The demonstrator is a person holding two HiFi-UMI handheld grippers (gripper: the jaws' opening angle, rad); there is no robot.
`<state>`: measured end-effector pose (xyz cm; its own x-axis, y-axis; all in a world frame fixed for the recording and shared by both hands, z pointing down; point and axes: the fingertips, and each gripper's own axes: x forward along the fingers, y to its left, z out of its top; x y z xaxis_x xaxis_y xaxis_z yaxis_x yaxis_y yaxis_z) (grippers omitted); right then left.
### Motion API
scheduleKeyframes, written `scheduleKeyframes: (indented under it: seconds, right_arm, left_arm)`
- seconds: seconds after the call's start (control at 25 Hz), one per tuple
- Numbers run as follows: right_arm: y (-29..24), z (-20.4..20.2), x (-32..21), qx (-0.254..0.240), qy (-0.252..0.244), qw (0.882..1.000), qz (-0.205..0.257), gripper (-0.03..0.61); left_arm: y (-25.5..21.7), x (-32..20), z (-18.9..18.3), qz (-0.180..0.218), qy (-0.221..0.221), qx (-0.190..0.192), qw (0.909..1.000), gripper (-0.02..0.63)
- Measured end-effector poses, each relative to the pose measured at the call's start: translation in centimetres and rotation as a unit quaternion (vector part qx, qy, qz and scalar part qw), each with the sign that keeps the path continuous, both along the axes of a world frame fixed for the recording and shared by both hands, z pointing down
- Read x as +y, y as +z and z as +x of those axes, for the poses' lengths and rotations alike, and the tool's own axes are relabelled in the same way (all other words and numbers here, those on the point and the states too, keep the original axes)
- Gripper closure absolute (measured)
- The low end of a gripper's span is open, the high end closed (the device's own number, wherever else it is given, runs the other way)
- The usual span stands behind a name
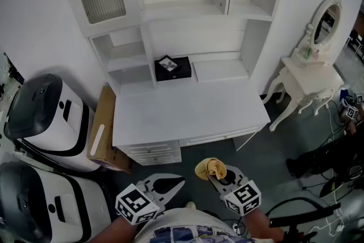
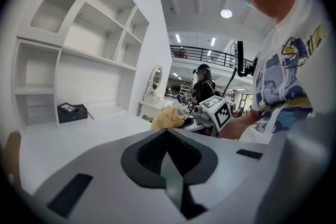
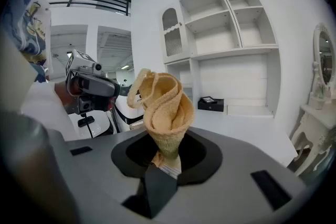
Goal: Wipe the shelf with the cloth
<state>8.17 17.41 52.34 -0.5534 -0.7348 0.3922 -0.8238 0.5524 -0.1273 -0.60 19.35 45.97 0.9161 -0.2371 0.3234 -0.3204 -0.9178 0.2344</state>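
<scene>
Ahead, head view: the white shelf (image 1: pixel 182 8) stands behind the surface (image 1: pixel 187 111). The cloth (image 1: pixel 211 168) is in the right gripper (image 1: pixel 219 174), short of the surface's front edge and well apart from the shelf.
Left gripper view: the left gripper (image 2: pixel 167 131) has its jaws together with nothing between them.
Right gripper view: only this view shows the grip, with the jaws clamped on the cloth's lower end and the rest standing in a loose roll.
Step in hand: carry the cloth in. It probably needs pressing flat so that fabric, not jaws, rubs the boards.
Seen only from above: the gap to the surface.
</scene>
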Motion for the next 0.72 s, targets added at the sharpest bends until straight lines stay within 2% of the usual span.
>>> scheduleKeyframes:
  seconds: [0.4, 0.72]
  right_arm:
    - [0.5, 1.5, -1.0, 0.0, 0.007, 1.0, -0.008, 0.465]
    - [-1.3, 2.3, -8.5, -0.018, 0.026, 1.0, 0.002, 0.464]
  left_arm:
    - [0.1, -1.1, 0.9, -0.012, 0.002, 0.001, 0.9999, 0.601]
    - [-0.4, -6.0, 0.9, -0.011, 0.031, 0.008, 0.9994, 0.601]
